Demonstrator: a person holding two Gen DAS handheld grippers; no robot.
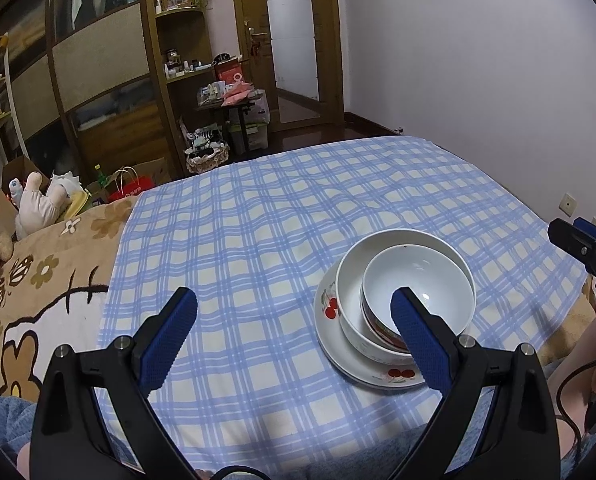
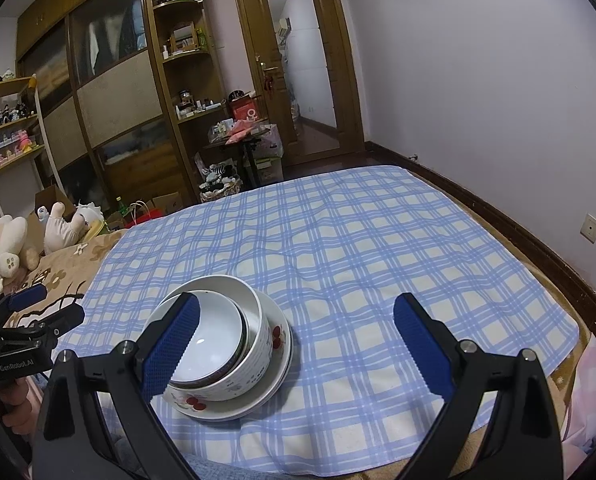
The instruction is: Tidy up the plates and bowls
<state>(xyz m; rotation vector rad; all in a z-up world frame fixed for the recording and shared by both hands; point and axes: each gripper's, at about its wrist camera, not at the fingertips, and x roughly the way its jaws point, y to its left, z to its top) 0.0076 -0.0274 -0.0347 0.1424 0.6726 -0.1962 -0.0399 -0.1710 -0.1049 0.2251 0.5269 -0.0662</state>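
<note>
A white plate (image 1: 340, 354) with cherry prints lies on the blue checked cloth. On it stands a large white bowl (image 1: 348, 312), and a smaller white bowl (image 1: 394, 276) with a red band sits tilted inside that. The same stack shows in the right wrist view: plate (image 2: 279, 350), large bowl (image 2: 257, 334), small bowl (image 2: 213, 328). My left gripper (image 1: 293, 308) is open and empty, raised to the left of the stack. My right gripper (image 2: 295, 310) is open and empty, raised to the right of it. Each gripper shows at the edge of the other's view.
The blue checked cloth (image 1: 257, 216) covers a bed with a brown cartoon blanket (image 1: 37, 280) on the left. Plush toys (image 2: 5, 256) lie at the bed's left edge. A person's hand (image 2: 11, 398) holds the left gripper. A wardrobe, shelves and a door stand beyond.
</note>
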